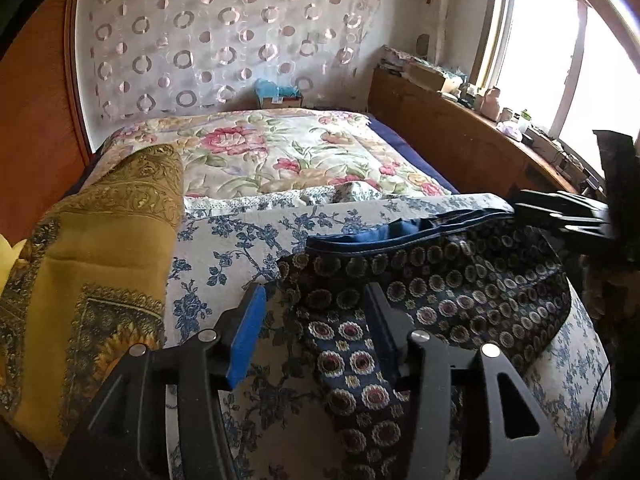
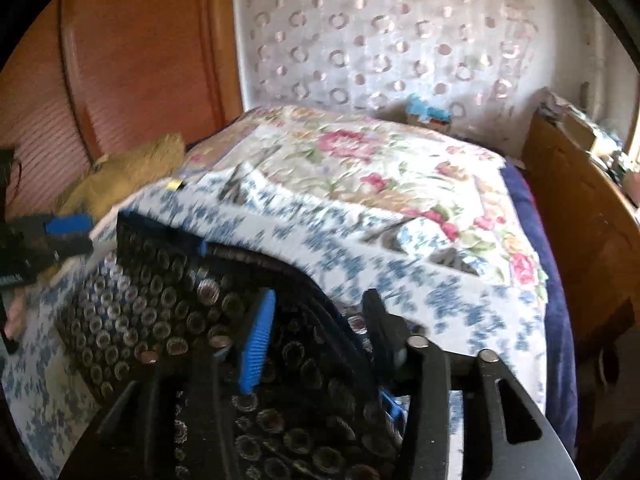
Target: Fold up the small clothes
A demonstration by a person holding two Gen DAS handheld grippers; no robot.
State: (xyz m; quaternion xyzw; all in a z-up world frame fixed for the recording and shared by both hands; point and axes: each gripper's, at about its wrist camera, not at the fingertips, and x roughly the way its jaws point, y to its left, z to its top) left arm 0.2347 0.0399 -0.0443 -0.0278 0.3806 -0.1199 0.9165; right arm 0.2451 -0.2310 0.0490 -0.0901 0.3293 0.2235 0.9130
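Shorts (image 1: 460,280), dark with a round flower print, lie on the bed (image 1: 248,236). Left tongs (image 1: 316,320) tilt downward, jaws apart over one edge, not pressing. Right tongs (image 2: 316,320) likewise open over the cloth.

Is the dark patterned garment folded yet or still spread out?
Folded, at least once: the garment lies doubled on the bed, blue lining showing at its far edge. Both grippers stand open over it.
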